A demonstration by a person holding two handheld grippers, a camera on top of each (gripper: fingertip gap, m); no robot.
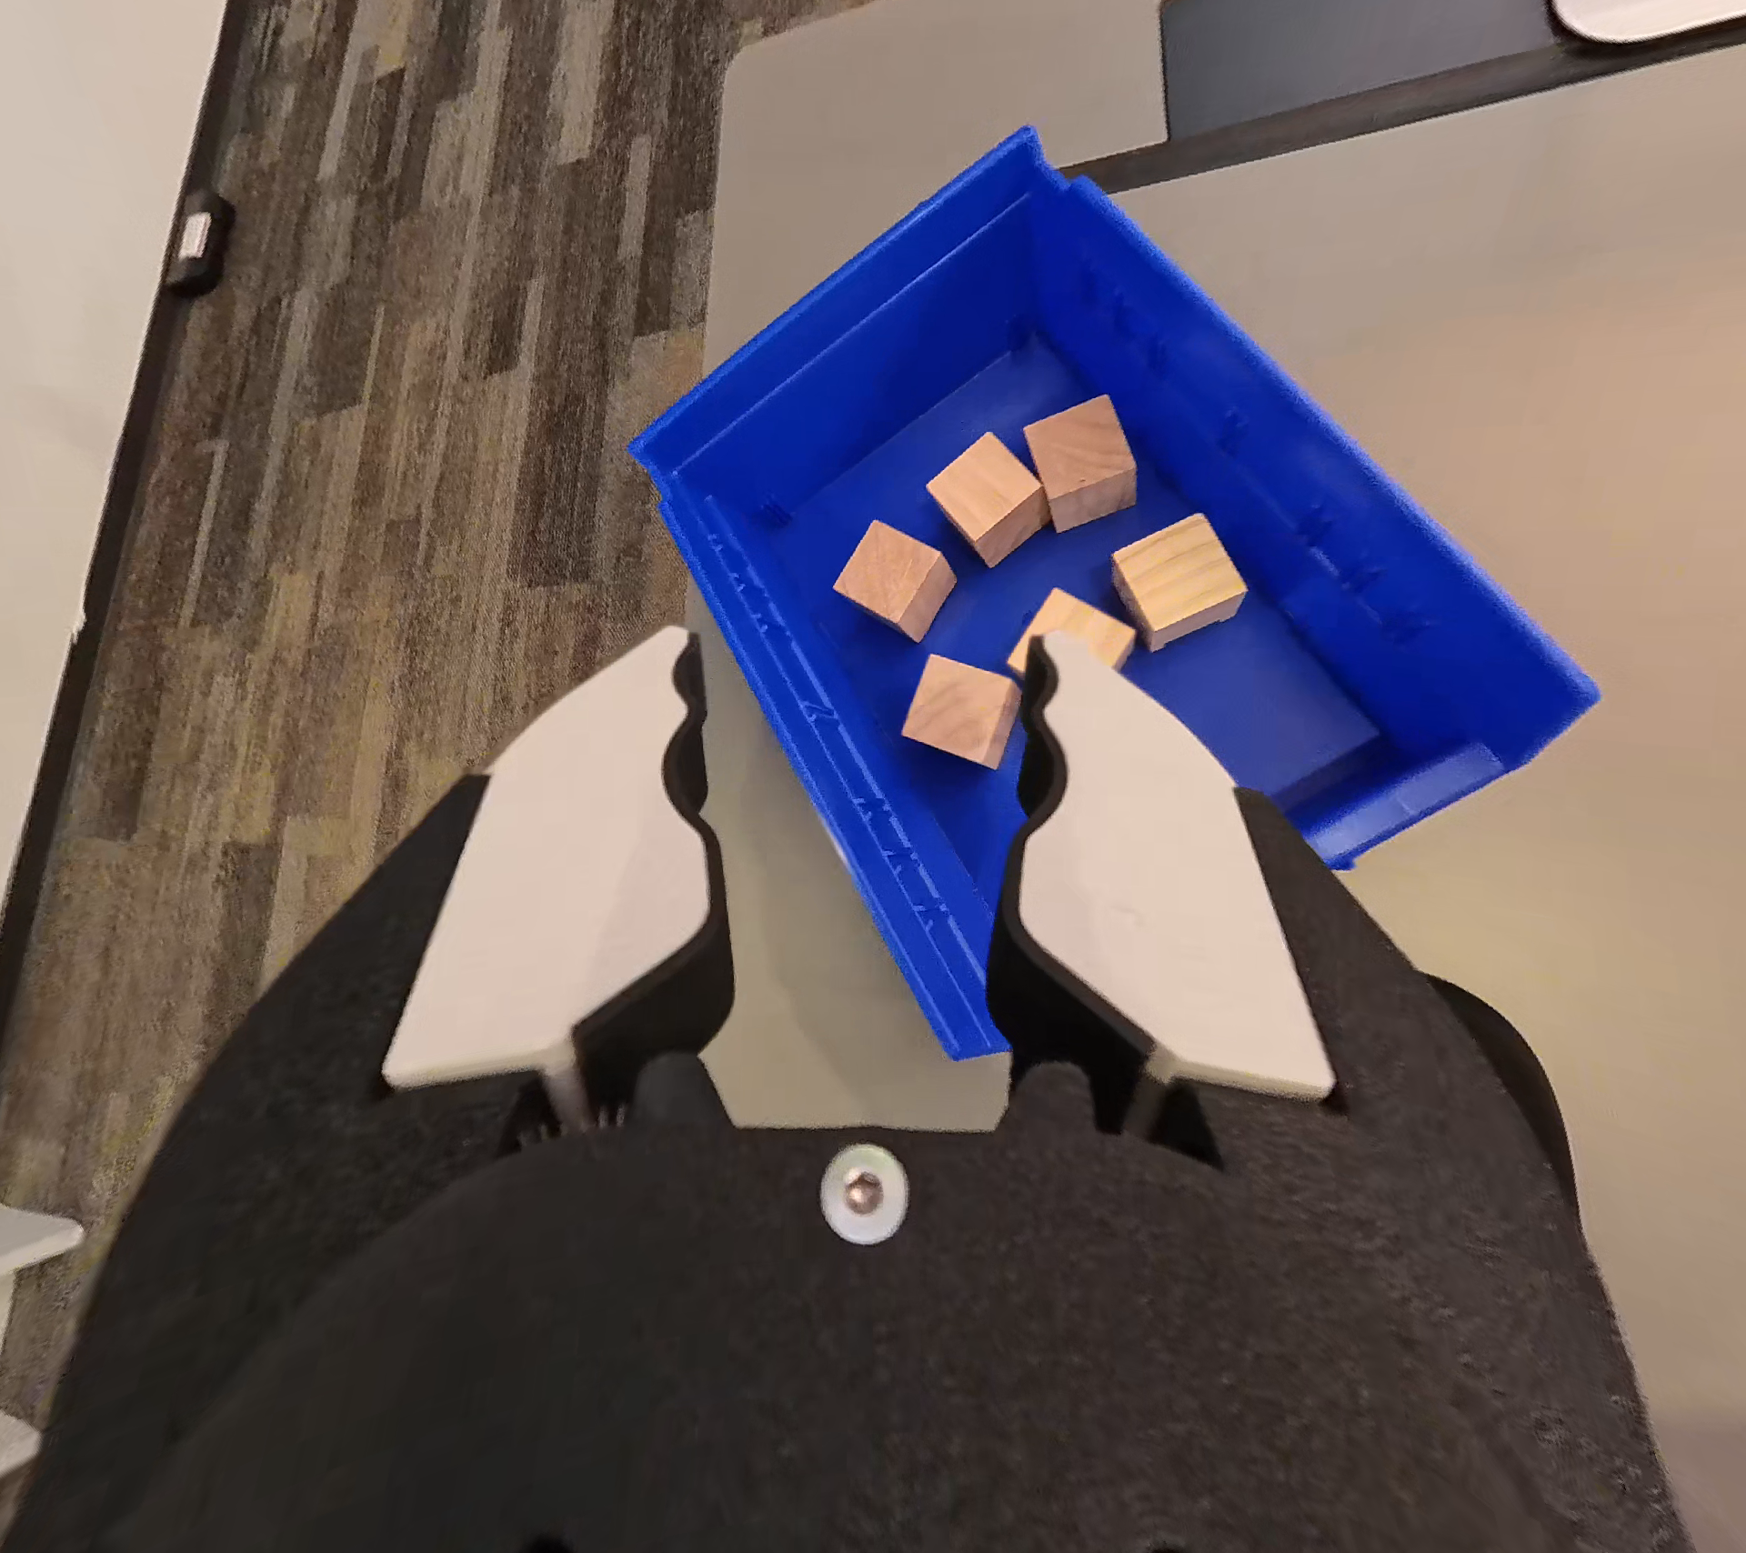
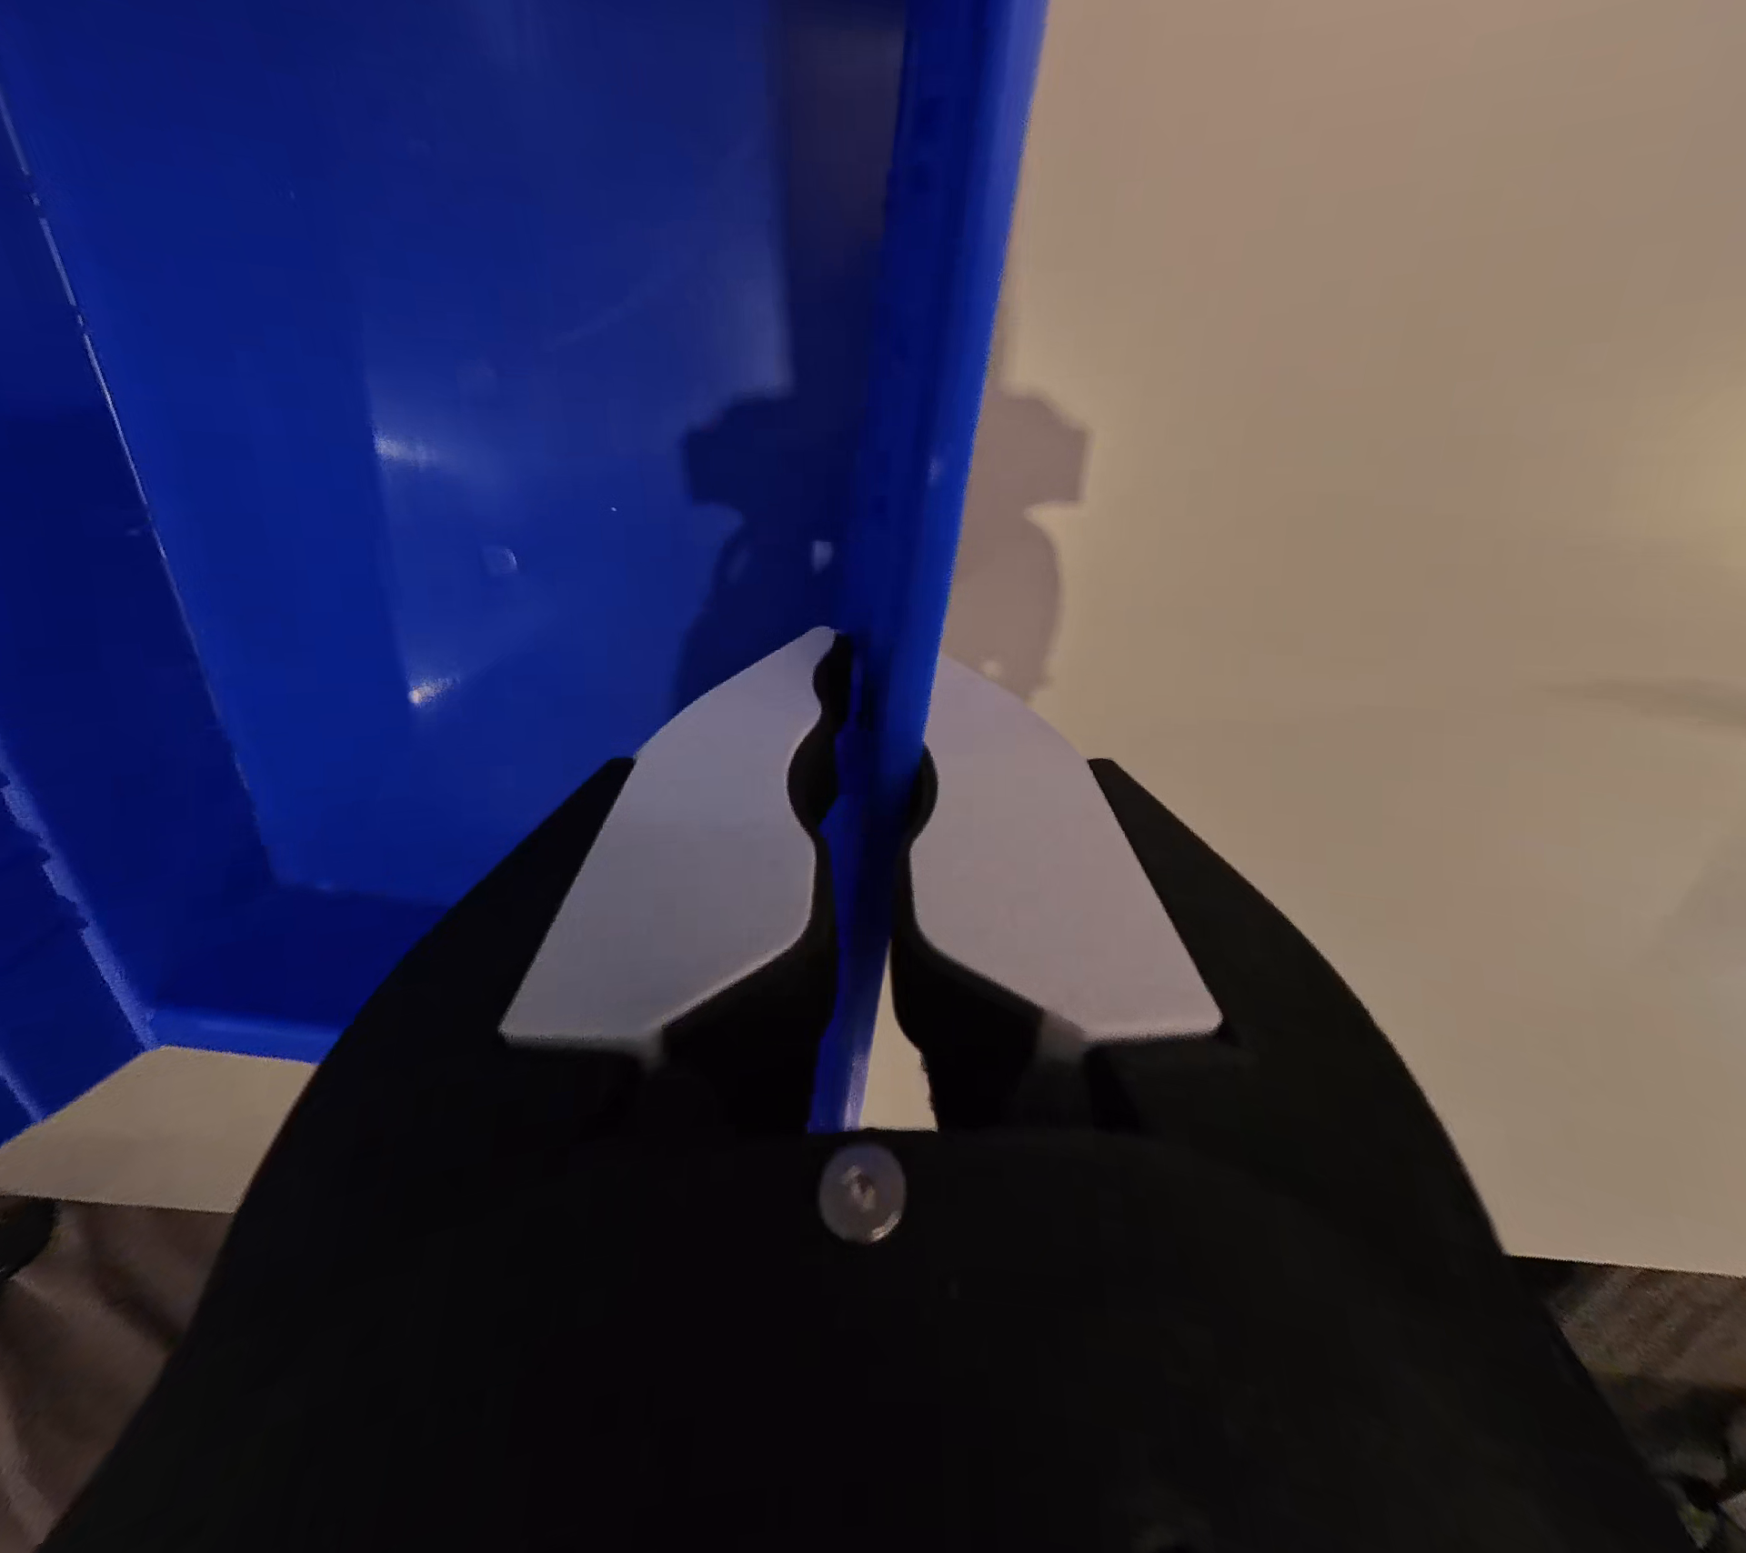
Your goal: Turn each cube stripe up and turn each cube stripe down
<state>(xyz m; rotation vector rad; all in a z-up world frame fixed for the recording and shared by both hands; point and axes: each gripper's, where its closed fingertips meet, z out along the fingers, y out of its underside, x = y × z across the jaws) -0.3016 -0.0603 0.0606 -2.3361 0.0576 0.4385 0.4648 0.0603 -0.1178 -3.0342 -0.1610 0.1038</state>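
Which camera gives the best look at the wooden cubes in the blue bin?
The left wrist view: it looks down into the blue bin and shows six wooden cubes on its floor, one partly hidden by a fingertip. The right wrist view shows no cubes, only bin wall clamped in the right gripper.

- My left gripper [image 1: 860,653] hung spread above the blue plastic bin [image 1: 1228,393], its near wall below the gap.
- Six plain wooden cubes [image 1: 987,485] crowded the middle floor.
- My right gripper [image 2: 874,657] pinched one wall.

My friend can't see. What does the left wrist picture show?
Six wooden cubes lie scattered inside a blue bin on a beige table. The open left gripper hovers above the bin's near wall.
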